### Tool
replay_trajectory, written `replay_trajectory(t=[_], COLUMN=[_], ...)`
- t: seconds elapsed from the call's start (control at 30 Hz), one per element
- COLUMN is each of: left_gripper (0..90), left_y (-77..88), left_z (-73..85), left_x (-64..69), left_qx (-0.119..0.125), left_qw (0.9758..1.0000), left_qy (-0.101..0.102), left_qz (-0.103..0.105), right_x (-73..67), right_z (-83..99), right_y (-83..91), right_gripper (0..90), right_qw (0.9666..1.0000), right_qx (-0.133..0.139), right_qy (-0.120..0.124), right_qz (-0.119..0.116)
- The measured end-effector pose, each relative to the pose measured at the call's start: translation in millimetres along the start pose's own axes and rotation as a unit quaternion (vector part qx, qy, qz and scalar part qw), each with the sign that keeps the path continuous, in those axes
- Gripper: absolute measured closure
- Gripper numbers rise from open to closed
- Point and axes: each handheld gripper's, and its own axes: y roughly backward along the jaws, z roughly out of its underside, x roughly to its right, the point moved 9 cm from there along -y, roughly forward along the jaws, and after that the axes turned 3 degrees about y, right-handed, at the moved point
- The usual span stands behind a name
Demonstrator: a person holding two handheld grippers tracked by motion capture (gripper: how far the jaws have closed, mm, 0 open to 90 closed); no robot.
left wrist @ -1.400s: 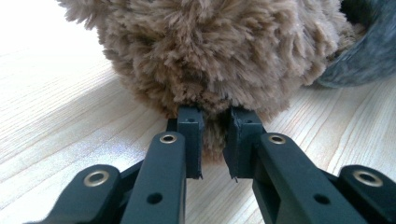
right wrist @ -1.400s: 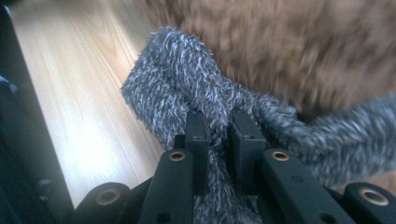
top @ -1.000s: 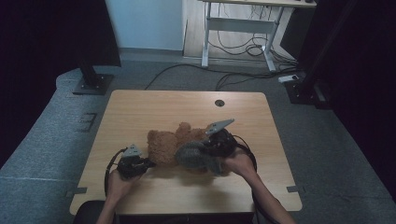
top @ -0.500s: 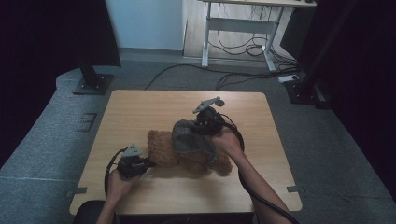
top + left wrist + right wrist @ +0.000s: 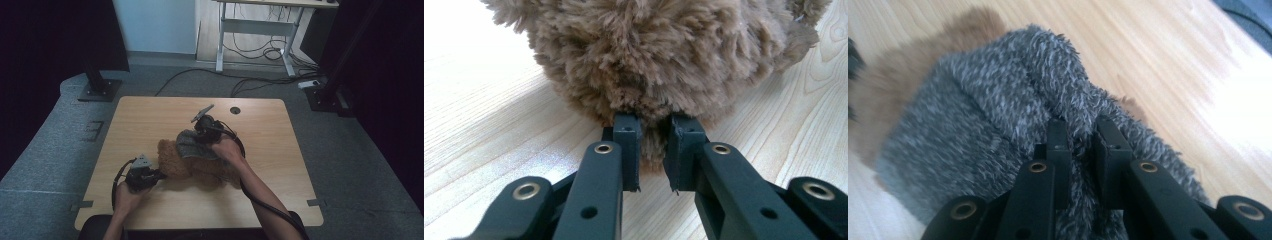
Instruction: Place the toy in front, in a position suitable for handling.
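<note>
the brown plush toy (image 5: 197, 167) lies on its side near the middle of the wooden table (image 5: 150, 117), a little toward the person's edge. over its upper part sits a grey knitted garment (image 5: 192, 146), bunched up and standing partly off the fur, with brown pile showing on both sides of it in the high view.

the right gripper (image 5: 1083, 132) has its jaws closed on a ridge of that grey knit; in the right gripper view the fabric is squeezed between the two black pads and drapes away over the brown fur beyond. in the high view this gripper (image 5: 204, 122) sits at the far side of the toy, its grey plate tilted up and its cable looping back along the forearm.

the left gripper (image 5: 651, 131) is clamped on a tuft of the toy's fur at its near-left end, low against the table, and seems to be holding the toy down.

my reading is that the garment is being worked along the toy's body, either on or off; the frames do not settle which. it looks about halfway: the knit covers only part of the toy and is not flat. what is left is to carry the pull through while the left grip keeps the toy from sliding.
</note>
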Motion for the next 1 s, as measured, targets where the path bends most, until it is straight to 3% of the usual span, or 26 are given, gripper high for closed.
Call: replay_trajectory(t=[0.3,0.8,1.0], left_gripper=[77.9,78.4,78.5], left_y=[-0.1,-0.1,-0.1], left_z=[0.2,1.0,1.6], left_x=[-0.2,-1.4,-2.1], left_qx=[0.0,-0.002,-0.004], left_qw=[1.0,1.0,1.0], left_qy=[-0.001,0.001,0.001], left_qz=[-0.002,0.0,0.0], right_x=[12.3,42.7,57.2], right_z=[14.4,59.8,83.7], right_y=[4.6,25.8,32.0], right_gripper=[79.3,79.3,79.4], right_qw=[0.9999,0.998,0.996], right_qx=[-0.006,-0.012,-0.03], right_qy=[-0.006,-0.049,-0.057], right_qz=[0.014,0.038,0.061])
